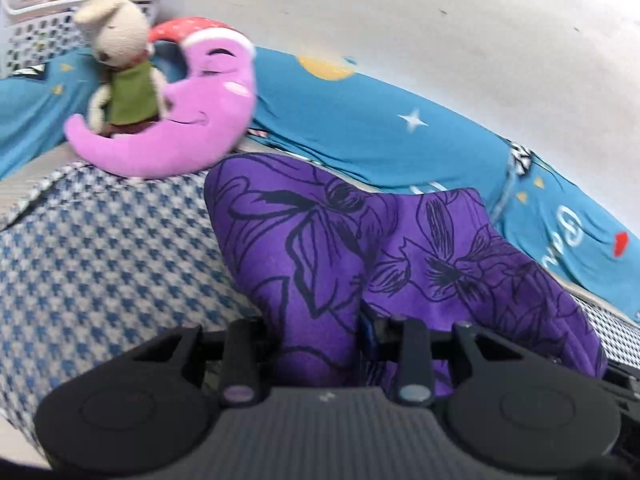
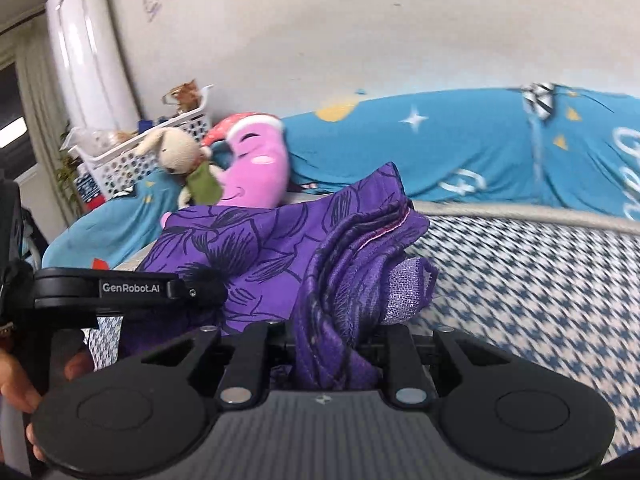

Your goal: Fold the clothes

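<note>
I hold a purple garment (image 1: pixel 320 256) printed with dark flower outlines, lifted a little above a bed covered in blue-and-white houndstooth fabric (image 1: pixel 100 248). My left gripper (image 1: pixel 320 344) has its fingers closed on a fold of the cloth, which rises from between them and spreads toward the far side. My right gripper (image 2: pixel 332 352) is likewise clamped on a thick bunched edge of the same garment (image 2: pixel 248 248), with layered hems and a pale mesh lining showing just to the right. In the right wrist view my left gripper (image 2: pixel 200 290) appears at the near left, gripping the cloth, with a hand (image 2: pixel 16 384) behind it. At the far side lie a blue quilt (image 1: pixel 360 120), a pink moon plush (image 1: pixel 180 120) with a cream rabbit toy (image 1: pixel 120 68) leaning on it, and a white basket (image 1: pixel 44 20) against the wall.
</note>
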A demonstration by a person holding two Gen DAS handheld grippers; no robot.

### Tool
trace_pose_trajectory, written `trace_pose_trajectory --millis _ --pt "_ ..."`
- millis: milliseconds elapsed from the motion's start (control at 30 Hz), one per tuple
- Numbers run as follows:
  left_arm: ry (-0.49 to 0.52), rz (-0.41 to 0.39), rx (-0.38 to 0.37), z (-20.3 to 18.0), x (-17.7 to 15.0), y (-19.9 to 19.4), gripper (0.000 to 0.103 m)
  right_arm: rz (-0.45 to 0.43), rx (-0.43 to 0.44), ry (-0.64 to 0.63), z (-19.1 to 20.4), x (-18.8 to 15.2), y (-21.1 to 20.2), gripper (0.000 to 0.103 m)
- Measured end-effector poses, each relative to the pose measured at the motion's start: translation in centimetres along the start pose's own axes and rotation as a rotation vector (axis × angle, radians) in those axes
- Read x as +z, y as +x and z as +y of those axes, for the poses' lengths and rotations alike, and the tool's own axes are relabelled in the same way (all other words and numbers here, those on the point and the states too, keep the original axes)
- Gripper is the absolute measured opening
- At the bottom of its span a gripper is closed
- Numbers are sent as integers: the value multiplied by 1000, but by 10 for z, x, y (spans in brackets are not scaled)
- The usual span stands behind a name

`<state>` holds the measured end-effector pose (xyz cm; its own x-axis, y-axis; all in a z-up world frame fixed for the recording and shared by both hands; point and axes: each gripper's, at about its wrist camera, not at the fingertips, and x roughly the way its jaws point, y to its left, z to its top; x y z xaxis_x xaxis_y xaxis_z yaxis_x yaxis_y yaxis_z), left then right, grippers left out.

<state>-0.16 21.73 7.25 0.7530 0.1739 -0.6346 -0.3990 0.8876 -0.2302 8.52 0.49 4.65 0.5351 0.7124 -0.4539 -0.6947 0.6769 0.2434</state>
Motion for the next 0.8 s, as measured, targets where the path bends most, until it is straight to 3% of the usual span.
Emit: trace_pose_trajectory --millis 267,800 --pt "-17 -23 75 25 9 -2 31 10 58 2 24 8 26 21" --pt "-45 -58 174 65 31 7 31 18 91 -17 63 15 75 21"
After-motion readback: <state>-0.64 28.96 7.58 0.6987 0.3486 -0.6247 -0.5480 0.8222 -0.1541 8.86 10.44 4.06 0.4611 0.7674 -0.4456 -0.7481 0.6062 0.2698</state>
